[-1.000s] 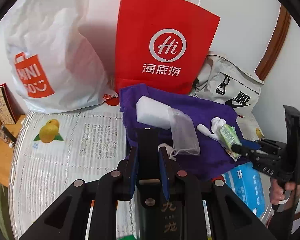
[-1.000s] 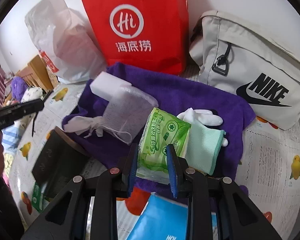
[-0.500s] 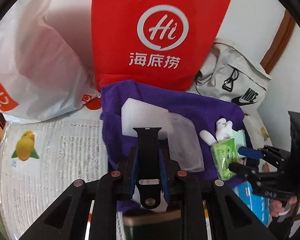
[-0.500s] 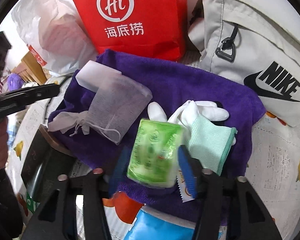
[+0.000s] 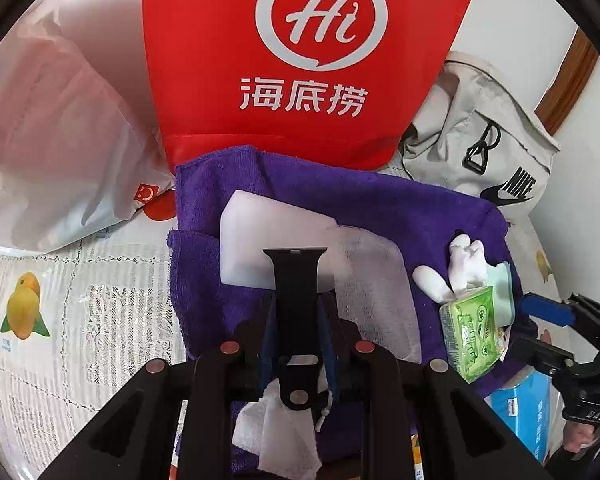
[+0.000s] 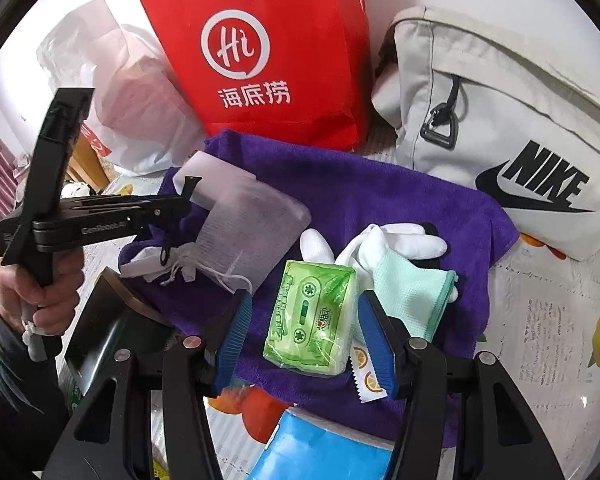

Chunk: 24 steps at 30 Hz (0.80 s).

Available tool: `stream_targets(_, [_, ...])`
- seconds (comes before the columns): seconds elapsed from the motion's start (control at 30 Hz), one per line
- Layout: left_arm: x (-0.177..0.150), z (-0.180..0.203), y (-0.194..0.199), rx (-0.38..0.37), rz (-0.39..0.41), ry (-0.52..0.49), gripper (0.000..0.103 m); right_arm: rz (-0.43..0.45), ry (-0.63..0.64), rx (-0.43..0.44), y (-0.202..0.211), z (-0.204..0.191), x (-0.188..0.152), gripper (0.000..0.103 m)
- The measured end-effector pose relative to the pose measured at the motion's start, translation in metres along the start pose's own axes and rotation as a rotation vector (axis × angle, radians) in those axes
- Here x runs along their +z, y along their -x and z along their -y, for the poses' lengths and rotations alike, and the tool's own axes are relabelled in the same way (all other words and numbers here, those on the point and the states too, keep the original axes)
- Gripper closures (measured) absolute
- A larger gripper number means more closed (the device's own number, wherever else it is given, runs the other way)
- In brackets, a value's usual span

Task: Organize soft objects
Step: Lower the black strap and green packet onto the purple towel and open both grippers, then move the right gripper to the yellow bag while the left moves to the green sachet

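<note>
A purple towel (image 5: 380, 200) (image 6: 380, 192) lies on the table. On it rest a white sponge block (image 5: 268, 232) (image 6: 212, 176), a sheer drawstring pouch (image 5: 376, 280) (image 6: 256, 232), white and mint gloves (image 5: 468, 264) (image 6: 404, 276) and a green tissue pack (image 5: 470, 328) (image 6: 314, 316). My left gripper (image 5: 296, 320) is shut on a black watch strap (image 5: 296, 280) and holds it above the sponge and pouch. My right gripper (image 6: 304, 332) is open, its blue pads either side of the tissue pack, which lies on the towel.
A red Haidilao paper bag (image 5: 300, 60) (image 6: 268, 60), a white plastic bag (image 5: 60, 140) and a grey Nike bag (image 6: 500, 120) stand behind the towel. A blue packet (image 6: 320, 448) lies in front. A dark box (image 6: 108, 336) sits at left.
My right gripper opened and let go of the tissue pack, which now lies on the towel. My left gripper carried the black strap forward over the sponge and pouch.
</note>
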<state>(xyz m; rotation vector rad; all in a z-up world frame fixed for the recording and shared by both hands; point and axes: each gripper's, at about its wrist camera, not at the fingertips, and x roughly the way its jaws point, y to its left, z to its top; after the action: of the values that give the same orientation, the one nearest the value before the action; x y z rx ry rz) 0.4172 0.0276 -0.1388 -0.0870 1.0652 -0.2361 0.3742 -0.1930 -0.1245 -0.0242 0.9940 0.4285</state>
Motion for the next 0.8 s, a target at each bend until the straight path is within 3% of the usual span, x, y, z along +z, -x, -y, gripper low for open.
stream_targets(0.07, [0.000,0.000,0.003,-0.021,0.004,0.006,0.078,0.005,0.010,-0.004,0.003,-0.002,-0.001,0.048])
stream_targets(0.2, [-0.001,0.000,0.021,-0.010,0.035,0.006,0.053,0.023,0.028,-0.004,0.013,-0.007,-0.001,0.048])
stream_targets(0.23, [-0.001,0.001,0.025,-0.003,0.039,0.005,0.051,0.029,0.035,-0.006,0.017,-0.009,-0.002,0.048])
stream_targets(0.5, [-0.023,0.000,0.077,-0.004,0.058,0.023,0.051,0.086,0.049,-0.035,0.054,-0.031,-0.024,0.048])
stream_targets(0.6, [-0.042,0.003,0.095,0.015,0.060,0.020,0.051,0.111,0.041,-0.057,0.073,-0.043,-0.039,0.048])
stream_targets(0.8, [-0.095,-0.004,0.136,0.020,0.148,0.088,0.047,0.151,0.009,-0.021,0.105,-0.069,-0.080,0.047])
